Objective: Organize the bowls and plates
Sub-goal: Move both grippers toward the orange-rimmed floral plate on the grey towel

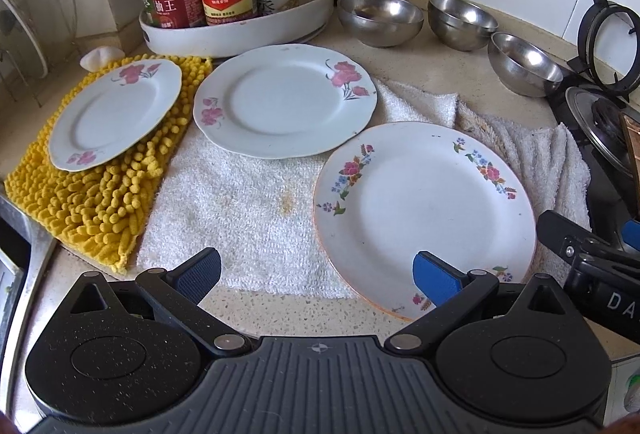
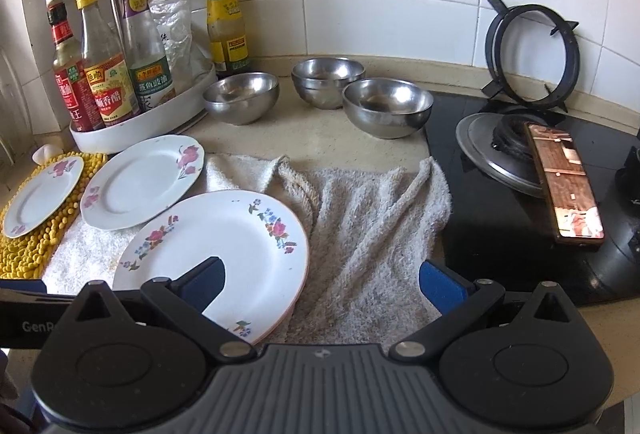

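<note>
Three white flowered plates lie on the counter: a small one [image 1: 114, 113] [image 2: 42, 195] on a yellow mat, a middle one [image 1: 284, 99] [image 2: 142, 179], and a large one [image 1: 424, 209] [image 2: 224, 254] with an orange rim on a white towel. Three steel bowls [image 1: 380, 17] [image 1: 460, 21] [image 1: 524, 63] [image 2: 240, 95] [image 2: 328, 79] [image 2: 388, 105] stand behind. My left gripper [image 1: 316, 276] is open and empty at the near edge, left of the large plate. My right gripper [image 2: 322, 288] is open and empty over the towel, its left finger above the large plate.
A white turntable rack [image 1: 240, 29] [image 2: 132, 125] holds sauce bottles at the back left. A black hob [image 2: 520, 209] with a burner ring, pot stand [image 2: 532, 53] and a phone [image 2: 564, 181] lies to the right. A dish rack [image 1: 28, 17] stands far left.
</note>
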Action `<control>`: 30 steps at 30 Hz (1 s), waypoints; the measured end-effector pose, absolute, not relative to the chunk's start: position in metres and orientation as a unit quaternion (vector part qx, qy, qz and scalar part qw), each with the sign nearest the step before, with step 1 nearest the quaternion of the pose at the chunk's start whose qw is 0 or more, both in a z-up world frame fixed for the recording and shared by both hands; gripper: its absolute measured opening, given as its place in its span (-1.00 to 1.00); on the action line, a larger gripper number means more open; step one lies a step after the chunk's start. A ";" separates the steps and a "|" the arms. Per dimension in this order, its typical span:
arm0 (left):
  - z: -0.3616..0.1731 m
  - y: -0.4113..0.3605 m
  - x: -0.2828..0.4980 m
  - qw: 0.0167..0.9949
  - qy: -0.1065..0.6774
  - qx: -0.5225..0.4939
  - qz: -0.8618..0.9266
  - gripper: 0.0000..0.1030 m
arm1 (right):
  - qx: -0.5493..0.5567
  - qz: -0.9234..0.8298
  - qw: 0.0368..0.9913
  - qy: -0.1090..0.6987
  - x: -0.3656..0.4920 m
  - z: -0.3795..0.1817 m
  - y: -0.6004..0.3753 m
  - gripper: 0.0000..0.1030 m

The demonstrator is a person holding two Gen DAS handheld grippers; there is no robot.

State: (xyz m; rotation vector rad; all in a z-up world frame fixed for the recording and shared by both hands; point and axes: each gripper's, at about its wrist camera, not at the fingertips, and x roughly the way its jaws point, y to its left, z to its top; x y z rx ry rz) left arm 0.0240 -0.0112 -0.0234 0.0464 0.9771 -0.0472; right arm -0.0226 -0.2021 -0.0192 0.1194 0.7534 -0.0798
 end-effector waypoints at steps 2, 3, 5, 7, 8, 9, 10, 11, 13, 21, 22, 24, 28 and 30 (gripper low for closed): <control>-0.026 -0.012 0.026 0.882 0.470 0.025 -0.023 1.00 | 0.059 -0.033 0.926 0.372 -0.020 -0.022 -0.202 1.00; -0.027 -0.012 0.027 0.881 0.472 0.026 -0.023 1.00 | 0.058 -0.032 0.925 0.373 -0.018 -0.023 -0.201 1.00; -0.029 -0.012 0.030 0.879 0.475 0.029 -0.022 1.00 | 0.056 -0.031 0.924 0.376 -0.015 -0.025 -0.201 1.00; -0.030 -0.011 0.033 0.879 0.475 0.029 -0.022 1.00 | 0.056 -0.032 0.923 0.378 -0.011 -0.027 -0.202 1.00; -0.030 -0.011 0.034 0.879 0.476 0.028 -0.022 1.00 | 0.056 -0.032 0.923 0.380 -0.010 -0.027 -0.202 1.00; -0.031 -0.011 0.036 0.879 0.476 0.028 -0.023 1.00 | 0.057 -0.033 0.922 0.382 -0.008 -0.028 -0.203 1.00; -0.031 -0.011 0.038 0.878 0.476 0.029 -0.024 1.00 | 0.058 -0.033 0.921 0.383 -0.007 -0.028 -0.203 1.00; -0.031 -0.012 0.040 0.878 0.476 0.029 -0.026 1.00 | 0.058 -0.033 0.921 0.383 -0.006 -0.028 -0.203 1.00; -0.032 -0.012 0.043 0.878 0.478 0.030 -0.030 1.00 | 0.059 -0.034 0.921 0.383 -0.003 -0.028 -0.203 1.00; -0.036 -0.011 0.054 0.875 0.482 0.028 -0.034 1.00 | 0.063 -0.044 0.917 0.392 0.006 -0.032 -0.204 1.00; -0.036 -0.011 0.055 0.874 0.483 0.029 -0.034 1.00 | 0.064 -0.045 0.917 0.391 0.006 -0.032 -0.205 1.00; -0.036 -0.012 0.057 0.874 0.484 0.030 -0.036 1.00 | 0.064 -0.046 0.917 0.391 0.008 -0.033 -0.205 1.00; -0.038 -0.014 0.061 0.872 0.486 0.035 -0.041 1.00 | 0.068 -0.046 0.916 0.392 0.011 -0.034 -0.206 1.00; -0.040 -0.014 0.063 0.870 0.489 0.037 -0.044 1.00 | 0.069 -0.046 0.915 0.394 0.014 -0.036 -0.206 1.00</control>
